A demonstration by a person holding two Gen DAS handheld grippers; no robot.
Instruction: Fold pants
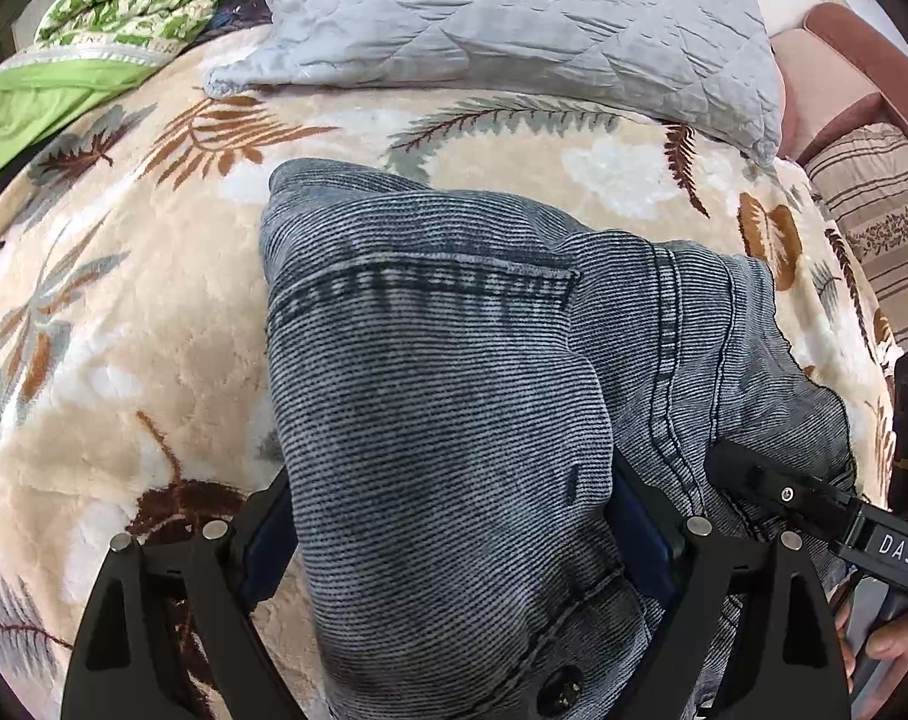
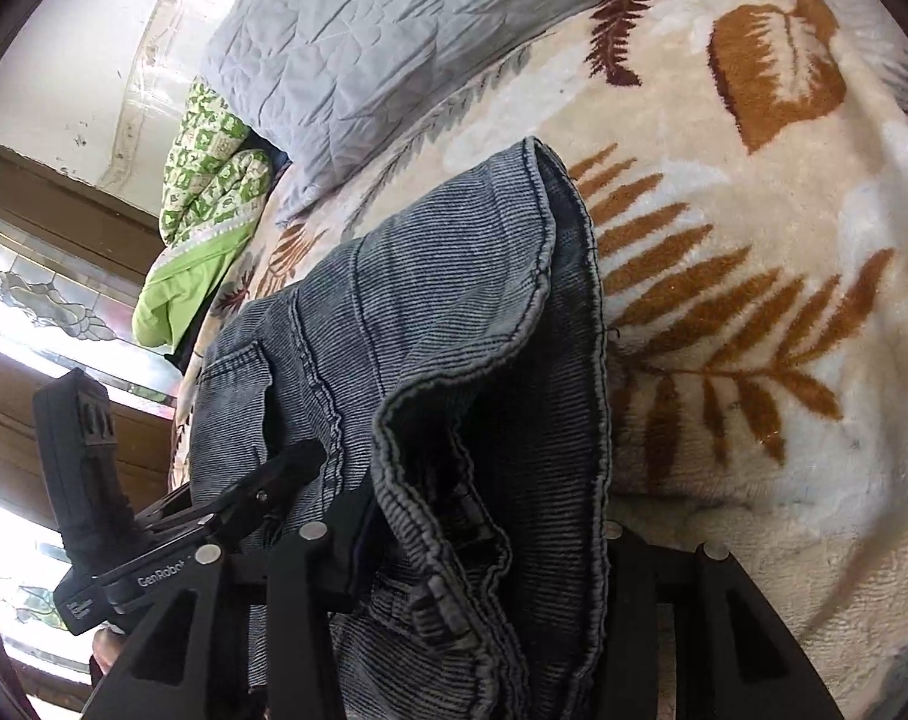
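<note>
Right gripper [image 2: 484, 546] fingers clamp the pants [image 2: 454, 360] over the blanket [image 2: 754, 300].

The left black two-finger tool [image 1: 454, 534] is reaching forward with its jaws spread wide, clamping a thick bunch of cloth between its blue-padded fingers [image 1: 646, 534]. The right black two-finger tool [image 2: 484, 546] is gripping cloth in the same way, its jaws also set well apart around the bunch. Both tools are working just beside each other, and each is showing at the edge of the other's view, with a bare hand [image 1: 892, 642] wrapping the right tool's handle.
</note>
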